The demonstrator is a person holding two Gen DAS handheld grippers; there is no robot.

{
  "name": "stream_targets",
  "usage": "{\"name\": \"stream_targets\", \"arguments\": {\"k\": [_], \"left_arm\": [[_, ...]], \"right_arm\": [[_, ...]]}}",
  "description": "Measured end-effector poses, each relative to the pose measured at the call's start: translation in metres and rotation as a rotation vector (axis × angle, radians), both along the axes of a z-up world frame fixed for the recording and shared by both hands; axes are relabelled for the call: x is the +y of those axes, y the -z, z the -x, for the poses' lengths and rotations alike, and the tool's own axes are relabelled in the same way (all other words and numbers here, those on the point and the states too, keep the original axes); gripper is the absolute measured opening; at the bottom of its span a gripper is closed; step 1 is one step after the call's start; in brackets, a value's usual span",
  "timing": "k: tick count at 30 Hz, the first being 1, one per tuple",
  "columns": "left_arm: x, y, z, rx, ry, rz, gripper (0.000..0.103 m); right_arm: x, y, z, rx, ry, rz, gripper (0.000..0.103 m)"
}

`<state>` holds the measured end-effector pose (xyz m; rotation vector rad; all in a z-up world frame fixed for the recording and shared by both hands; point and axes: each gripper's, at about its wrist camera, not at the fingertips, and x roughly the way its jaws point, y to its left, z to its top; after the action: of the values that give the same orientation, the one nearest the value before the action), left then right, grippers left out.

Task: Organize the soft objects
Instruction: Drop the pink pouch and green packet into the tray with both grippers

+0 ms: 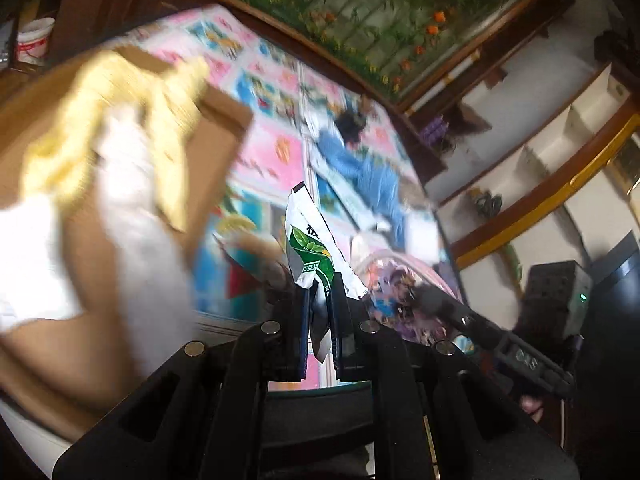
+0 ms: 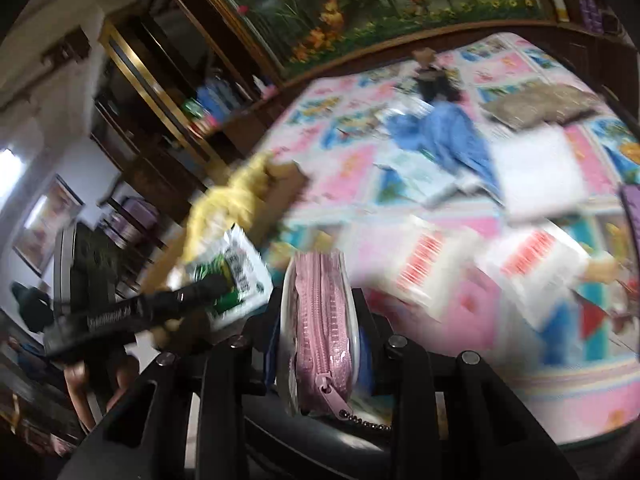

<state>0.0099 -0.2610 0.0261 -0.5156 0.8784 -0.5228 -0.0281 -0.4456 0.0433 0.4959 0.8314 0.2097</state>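
My left gripper point(image 1: 322, 284) is shut on a crumpled white and green packet point(image 1: 310, 248), held above the colourful play mat point(image 1: 272, 148). To its left stands a cardboard box point(image 1: 216, 132) with a yellow cloth point(image 1: 120, 92) and white cloth point(image 1: 128, 184) draped in it. My right gripper point(image 2: 320, 292) is shut on a pink zipper pouch point(image 2: 320, 320), its pads pressing both sides. In the right wrist view the left gripper point(image 2: 216, 280) with the packet point(image 2: 240, 272) is at the left, beside the yellow cloth point(image 2: 236, 200).
On the mat point(image 2: 352, 168) lie a blue garment point(image 2: 448, 136), a white pillow point(image 2: 540, 172), a brown cushion point(image 2: 540, 108) and two white packs with red stripes point(image 2: 432, 260). Dark wooden furniture and shelves point(image 2: 160, 92) ring the mat. Both views are blurred.
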Motion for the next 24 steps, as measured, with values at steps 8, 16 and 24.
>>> {"name": "stream_targets", "arguments": {"k": [8, 16, 24], "left_arm": [[0.111, -0.024, 0.014, -0.032, -0.237, -0.016, 0.008], [0.167, 0.009, -0.005, 0.052, -0.314, -0.006, 0.008], [0.167, 0.022, -0.015, 0.075, -0.328, -0.099, 0.008]], "right_arm": [[0.075, -0.022, -0.066, -0.073, -0.181, -0.084, 0.030], [0.148, 0.005, -0.131, -0.022, -0.269, -0.052, 0.030], [0.178, 0.033, -0.150, 0.052, -0.340, -0.061, 0.036]]}}
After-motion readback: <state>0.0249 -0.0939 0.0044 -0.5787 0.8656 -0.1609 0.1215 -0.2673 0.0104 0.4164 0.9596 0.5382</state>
